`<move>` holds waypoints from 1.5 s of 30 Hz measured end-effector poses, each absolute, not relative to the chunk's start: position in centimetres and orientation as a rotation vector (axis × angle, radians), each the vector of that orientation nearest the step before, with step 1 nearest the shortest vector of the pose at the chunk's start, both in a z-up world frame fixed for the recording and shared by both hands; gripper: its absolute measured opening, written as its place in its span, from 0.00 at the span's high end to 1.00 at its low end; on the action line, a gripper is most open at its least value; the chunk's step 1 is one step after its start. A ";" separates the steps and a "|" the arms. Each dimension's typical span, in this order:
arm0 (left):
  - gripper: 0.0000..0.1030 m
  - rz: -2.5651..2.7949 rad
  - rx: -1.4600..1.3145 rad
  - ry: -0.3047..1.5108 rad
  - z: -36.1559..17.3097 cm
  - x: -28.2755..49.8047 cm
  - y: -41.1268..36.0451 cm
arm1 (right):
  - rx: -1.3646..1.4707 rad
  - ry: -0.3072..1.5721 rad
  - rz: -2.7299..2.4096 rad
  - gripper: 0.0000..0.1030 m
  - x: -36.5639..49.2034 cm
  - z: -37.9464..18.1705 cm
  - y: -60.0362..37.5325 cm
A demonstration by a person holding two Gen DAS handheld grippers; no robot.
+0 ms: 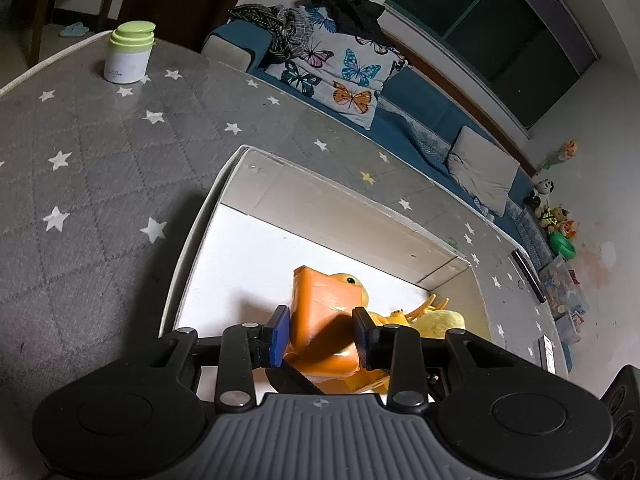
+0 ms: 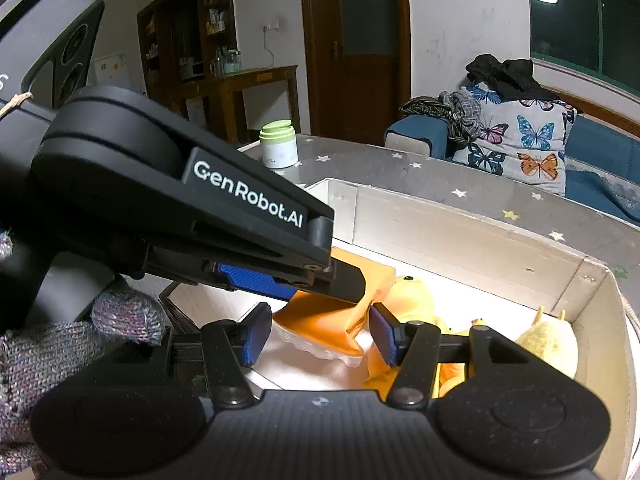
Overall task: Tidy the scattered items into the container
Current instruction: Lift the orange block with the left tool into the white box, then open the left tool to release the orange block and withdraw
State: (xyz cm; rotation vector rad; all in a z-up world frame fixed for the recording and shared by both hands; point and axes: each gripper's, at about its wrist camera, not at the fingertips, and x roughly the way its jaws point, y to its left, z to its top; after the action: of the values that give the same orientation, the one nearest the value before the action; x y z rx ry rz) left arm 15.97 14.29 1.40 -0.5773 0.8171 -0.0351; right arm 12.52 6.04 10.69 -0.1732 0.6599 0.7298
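Note:
A white cardboard box [image 1: 208,208] stands on the grey star-patterned table [image 1: 100,160]. My left gripper [image 1: 321,322] is shut on an orange packet [image 1: 320,296] and holds it over the box. Behind the packet, inside the box, lie an orange duck toy [image 1: 354,280] and a yellow plush [image 1: 442,320]. In the right wrist view the left gripper [image 2: 344,284] reaches in from the left with the orange packet [image 2: 320,320] hanging from it. My right gripper [image 2: 320,336] is open, its pads either side of the packet's lower end. The duck toy [image 2: 412,292] and plush [image 2: 548,344] sit in the box [image 2: 460,248].
A white jar with a green lid [image 1: 128,56] stands at the table's far corner. A blue sofa with a butterfly pillow [image 1: 340,76] runs along the table's far side. A hand in a knitted glove [image 2: 60,352] holds the left gripper.

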 end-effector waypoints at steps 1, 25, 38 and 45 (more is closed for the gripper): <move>0.65 -0.034 -0.577 0.819 1.3 16.0 14.3 | -0.174 0.662 0.731 0.46 12.5 10.6 6.1; 0.65 -0.006 -0.432 0.770 3.4 14.0 12.3 | -0.188 0.617 0.717 0.46 11.0 11.4 6.0; 0.65 -0.004 -0.367 0.742 4.2 12.1 11.2 | -0.177 0.583 0.715 0.45 9.0 12.1 5.3; 0.65 0.000 -0.354 0.735 4.2 10.9 11.0 | -0.161 0.572 0.712 0.43 7.6 12.2 4.8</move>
State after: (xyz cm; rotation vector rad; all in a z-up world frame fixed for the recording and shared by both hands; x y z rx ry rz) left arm 10.90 11.03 4.16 -0.3537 0.7354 -0.0002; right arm 7.57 4.85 12.17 -0.1609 0.5724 0.7124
